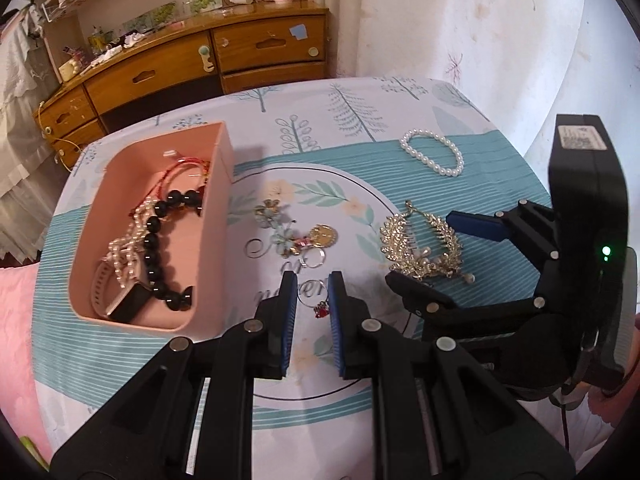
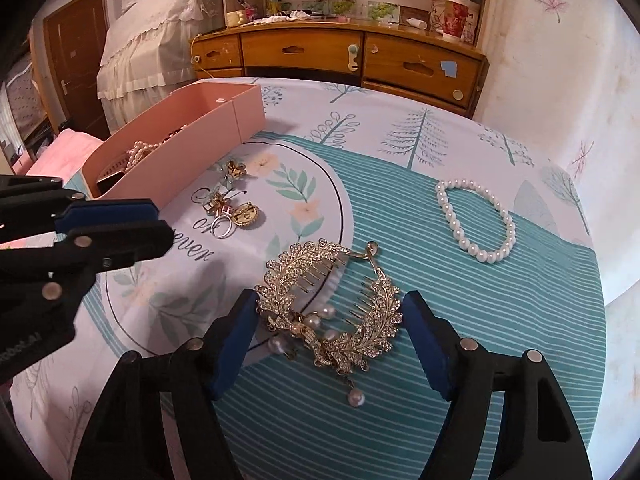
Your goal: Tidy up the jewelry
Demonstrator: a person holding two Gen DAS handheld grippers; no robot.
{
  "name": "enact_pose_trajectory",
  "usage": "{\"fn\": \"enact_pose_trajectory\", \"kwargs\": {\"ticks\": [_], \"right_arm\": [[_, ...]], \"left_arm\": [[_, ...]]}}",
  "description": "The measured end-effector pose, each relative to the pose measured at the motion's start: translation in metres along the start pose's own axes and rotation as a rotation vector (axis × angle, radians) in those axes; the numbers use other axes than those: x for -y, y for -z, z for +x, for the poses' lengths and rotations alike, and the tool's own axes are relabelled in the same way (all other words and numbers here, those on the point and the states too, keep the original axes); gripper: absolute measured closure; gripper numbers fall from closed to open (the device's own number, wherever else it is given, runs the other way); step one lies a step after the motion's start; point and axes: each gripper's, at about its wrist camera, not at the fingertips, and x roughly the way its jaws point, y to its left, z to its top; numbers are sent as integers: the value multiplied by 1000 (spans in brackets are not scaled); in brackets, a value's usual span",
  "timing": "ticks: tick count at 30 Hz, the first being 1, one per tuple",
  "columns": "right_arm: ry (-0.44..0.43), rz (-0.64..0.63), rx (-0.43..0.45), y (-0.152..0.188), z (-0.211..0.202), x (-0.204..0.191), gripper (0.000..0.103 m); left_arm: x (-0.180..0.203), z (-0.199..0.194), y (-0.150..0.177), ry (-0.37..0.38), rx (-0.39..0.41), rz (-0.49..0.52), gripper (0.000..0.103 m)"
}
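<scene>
Progress check, jewelry sort.

Pink box at 9 o'clock on the worktop already holds a black bead bracelet, pearl strands, red cord and a watch. Roughly half done, by my estimate.

Left gripper: jaws nearly closed, narrow gap. A thin ring with a small red charm sits between the pads; it looks pinched, probably bound for the box.

Right gripper: jaws wide, straddling the gold leaf hair comb. Pads stand just beside its edges; contact cannot be confirmed, so no grip yet.

Still loose on the worktop: flower brooches and gold medallion cluster at centre, pearl bracelet at 1 o'clock, and the comb at 3 o'clock.
</scene>
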Motion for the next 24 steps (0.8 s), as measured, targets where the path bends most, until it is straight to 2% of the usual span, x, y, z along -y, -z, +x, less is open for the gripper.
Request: {"fn": "enact_pose_trajectory", "kwargs": {"ticks": [3, 11, 18, 24], "right_arm": [[-8, 15, -14, -3, 1, -4, 29], [-97, 97, -22, -14, -9, -22, 29], [-156, 165, 41, -34, -33, -46, 29], [-180, 147, 100, -58, -55, -80, 29]], "left_arm": [[-8, -8, 1, -9, 9, -13, 90], [-36, -31, 6, -19, 36, -45, 90], [-72, -60, 4, -22, 79, -56, 90], [-107, -79, -6, -17, 113, -53, 90]]}}
